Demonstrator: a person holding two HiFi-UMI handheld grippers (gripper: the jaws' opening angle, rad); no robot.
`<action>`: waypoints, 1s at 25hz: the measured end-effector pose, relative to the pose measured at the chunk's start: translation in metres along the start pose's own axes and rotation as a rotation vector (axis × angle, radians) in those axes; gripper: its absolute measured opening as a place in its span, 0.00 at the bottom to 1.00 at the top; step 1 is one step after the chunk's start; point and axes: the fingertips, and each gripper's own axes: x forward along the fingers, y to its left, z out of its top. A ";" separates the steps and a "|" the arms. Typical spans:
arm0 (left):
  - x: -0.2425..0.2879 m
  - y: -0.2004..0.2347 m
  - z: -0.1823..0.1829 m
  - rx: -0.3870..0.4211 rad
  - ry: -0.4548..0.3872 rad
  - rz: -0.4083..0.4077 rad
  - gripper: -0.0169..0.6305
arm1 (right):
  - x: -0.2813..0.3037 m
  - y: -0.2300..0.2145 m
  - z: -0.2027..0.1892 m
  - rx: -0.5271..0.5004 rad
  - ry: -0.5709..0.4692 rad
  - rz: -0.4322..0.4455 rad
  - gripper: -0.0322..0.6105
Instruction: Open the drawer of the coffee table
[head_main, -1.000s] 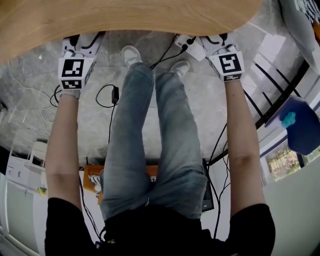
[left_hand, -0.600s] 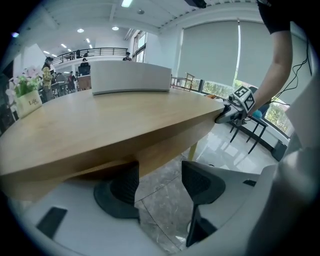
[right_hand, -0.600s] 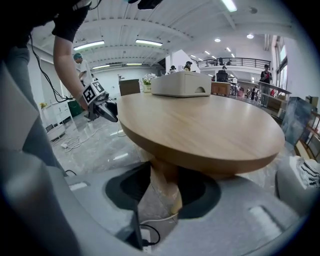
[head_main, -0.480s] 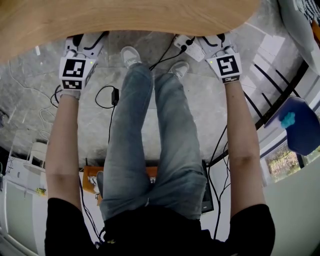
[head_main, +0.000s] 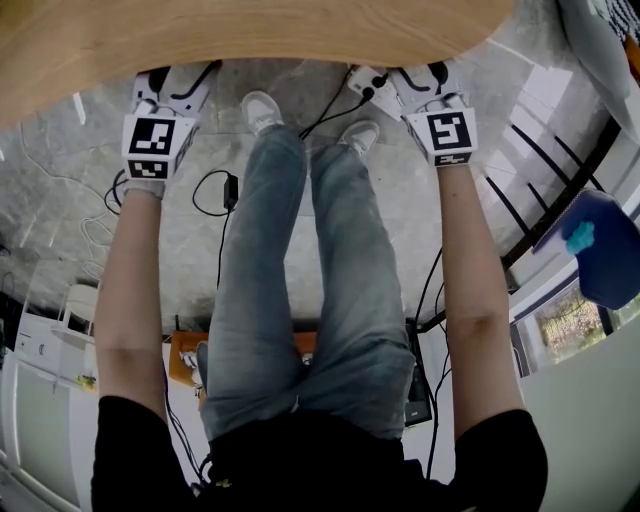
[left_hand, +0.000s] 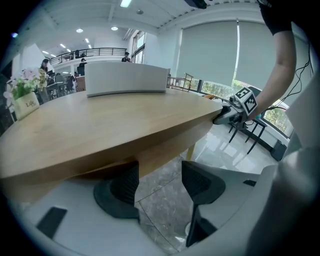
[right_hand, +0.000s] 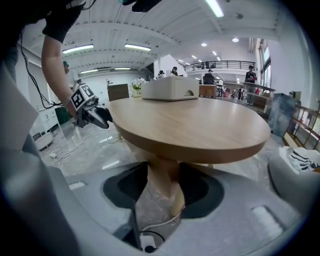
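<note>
Wood, pale and round, fills the top of the head view: the coffee table's surface (head_main: 250, 35), with the person standing at its near rim. The left claw (left_hand: 160, 172) sits at that rim with its jaws apart. One jaw tip is close under the rim's edge, and only grey floor (left_hand: 160, 212) shows between the jaws. The right claw (right_hand: 165, 182) hangs at the same rim, further along it, tilted down toward the surface's leg (right_hand: 161, 167). Its jaws have just been opening and stand wide. The leg shows in the gap beyond the tips, and no pad presses on it. A white box (right_hand: 170, 87) rests on the far side of the surface, and a potted flower (left_hand: 25, 95) stands on it too. Below the near rim a white power strip (head_main: 372, 85) lies on the floor. Where the drawer sits in the surface I cannot tell.
</note>
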 end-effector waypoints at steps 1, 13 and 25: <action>0.000 -0.001 0.000 0.003 0.000 -0.002 0.44 | 0.000 0.000 0.000 0.000 -0.004 -0.008 0.35; -0.008 0.003 -0.002 0.006 0.004 0.005 0.44 | -0.006 0.003 -0.001 -0.110 0.025 0.138 0.25; -0.010 -0.005 -0.005 0.022 0.032 -0.009 0.44 | -0.014 0.011 -0.006 -0.203 0.038 0.287 0.21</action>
